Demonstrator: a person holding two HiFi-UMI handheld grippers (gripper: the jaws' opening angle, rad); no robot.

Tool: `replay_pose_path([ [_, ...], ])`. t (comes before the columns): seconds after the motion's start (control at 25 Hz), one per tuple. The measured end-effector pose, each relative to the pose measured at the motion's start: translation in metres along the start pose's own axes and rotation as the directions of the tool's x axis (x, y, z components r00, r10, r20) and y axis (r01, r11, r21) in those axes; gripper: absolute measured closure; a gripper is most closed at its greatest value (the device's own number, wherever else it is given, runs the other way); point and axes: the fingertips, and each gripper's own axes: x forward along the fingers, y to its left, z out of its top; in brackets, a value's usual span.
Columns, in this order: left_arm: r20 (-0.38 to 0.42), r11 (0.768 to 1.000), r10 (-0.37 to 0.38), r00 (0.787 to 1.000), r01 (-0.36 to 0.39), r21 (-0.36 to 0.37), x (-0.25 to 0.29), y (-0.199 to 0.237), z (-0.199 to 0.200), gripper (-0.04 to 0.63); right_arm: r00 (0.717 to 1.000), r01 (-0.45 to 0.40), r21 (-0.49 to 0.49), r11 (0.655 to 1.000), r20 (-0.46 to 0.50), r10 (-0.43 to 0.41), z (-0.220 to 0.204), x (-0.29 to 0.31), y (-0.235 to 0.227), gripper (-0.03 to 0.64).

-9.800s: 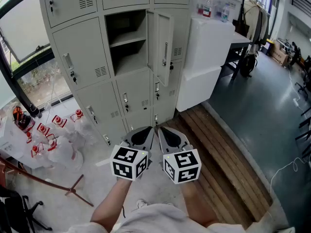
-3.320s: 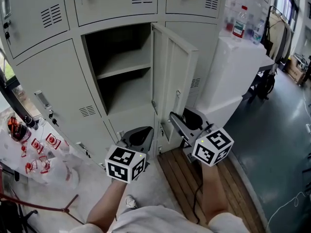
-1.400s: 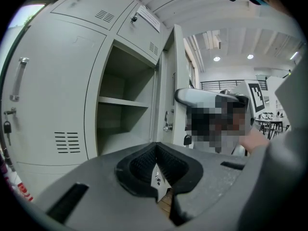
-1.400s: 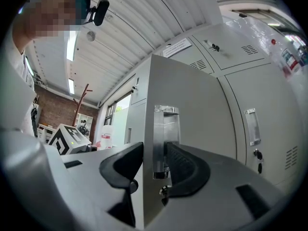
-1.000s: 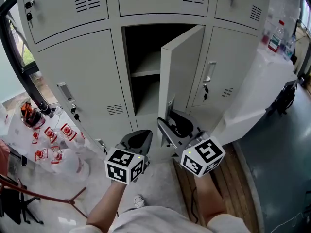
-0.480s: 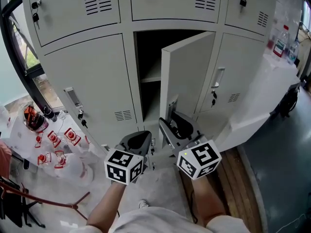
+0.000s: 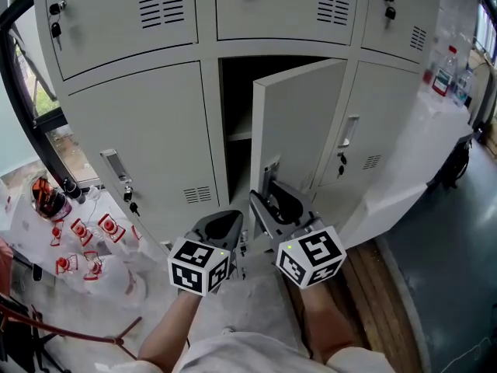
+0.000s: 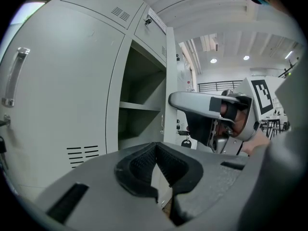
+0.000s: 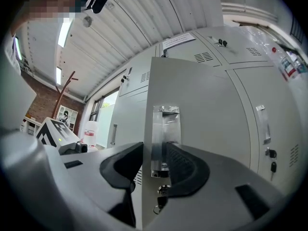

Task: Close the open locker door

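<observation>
The grey locker door (image 7: 299,127) stands about half open in front of its dark compartment (image 7: 235,103) with a shelf. My right gripper (image 7: 262,196) is at the door's lower free edge; in the right gripper view its jaws (image 9: 154,165) straddle that edge and are shut on the door (image 9: 207,109) at the clear handle (image 9: 163,138). My left gripper (image 7: 231,225) hangs shut and empty, low in front of the lockers to the left of the right one. In the left gripper view its pads (image 8: 144,165) meet, and the right gripper (image 8: 211,112) shows beyond them.
Shut locker doors (image 7: 147,130) surround the open one. A white cabinet (image 7: 404,169) with bottles (image 7: 444,70) stands at the right. Plastic bags with red items (image 7: 85,239) lie on the floor at the left. Wooden boards (image 7: 380,286) run along the floor at the right.
The door has swung from wide open toward the locker, with my right gripper on its edge moving left with it. The left gripper has stayed low and shut.
</observation>
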Motion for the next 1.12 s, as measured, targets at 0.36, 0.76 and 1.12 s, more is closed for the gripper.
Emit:
replay_pose_path([
  [0.36,0.009,0.999,-0.033,0.999,0.033,0.013,0.006,0.016,0.005,0.589,0.998,0.067,-0.043,0.997,-0.004,-0.067,-0.002,0.020,0.003,0.483],
  [0.76,0.017,0.997,-0.070,0.997,0.070,0.031,0.013,0.032,0.011,0.589,0.992,0.127,-0.067,0.990,0.007,-0.127,-0.005,0.036,0.004,0.505],
  [1.12,0.027,0.995,-0.101,0.994,0.100,0.029,0.021,0.045,0.013,0.589,0.988,0.156,-0.076,0.985,0.023,-0.155,-0.007,0.055,0.001,0.508],
])
